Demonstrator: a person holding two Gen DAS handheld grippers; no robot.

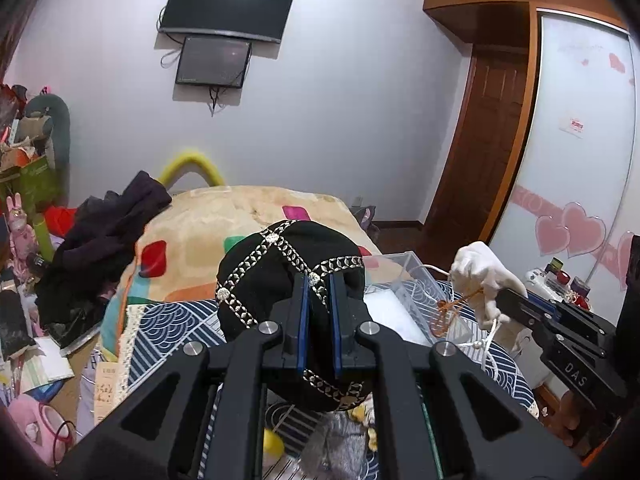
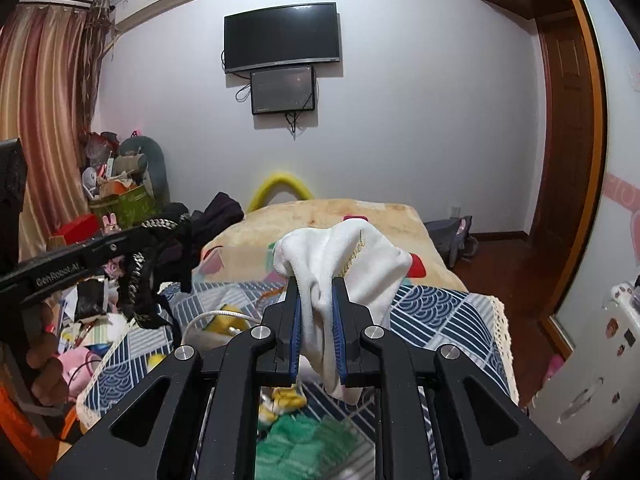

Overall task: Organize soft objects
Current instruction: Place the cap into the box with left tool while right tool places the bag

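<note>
A bed (image 1: pixel 192 216) under a patterned blanket fills the background. A black hat (image 1: pixel 280 264) (silver-braided) is clamped in the closed jaws of the left gripper (image 1: pixel 318 280), held above the bed. A white sock (image 2: pixel 344 256) is pinched in the right gripper (image 2: pixel 317 286), raised likewise.

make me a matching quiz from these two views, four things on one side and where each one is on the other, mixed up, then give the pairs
Things:
1. black cap with silver chain trim
2. white cloth
3. television
4. dark clothes

Places:
A. mounted on the far wall
B. pinched in the right tongs
C. heaped at the left edge of the bed
D. pinched in the left tongs

Pairs: 1-D, 2-B, 3-A, 4-C
</note>
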